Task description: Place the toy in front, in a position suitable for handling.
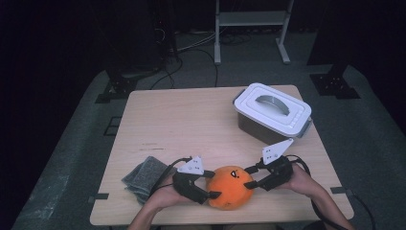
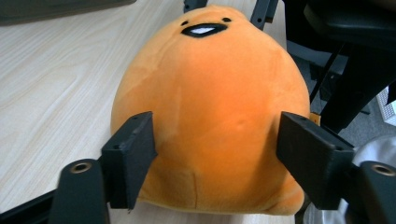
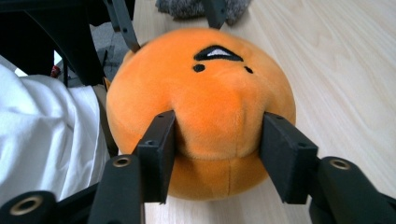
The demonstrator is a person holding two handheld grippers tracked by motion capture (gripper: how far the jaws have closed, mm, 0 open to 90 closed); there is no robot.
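While both grippers flank the orange plush toy (image 1: 231, 187) | left gripper (image 1: 211, 184) jaws touch its sides, grip loose | right gripper (image 1: 250, 177) jaws pinch it, denting fabric | toy sits on table (image 1: 182, 115) between them

Tool (image 2: 217, 156) jaws press the orange plush (image 2: 210, 107) (face up top).
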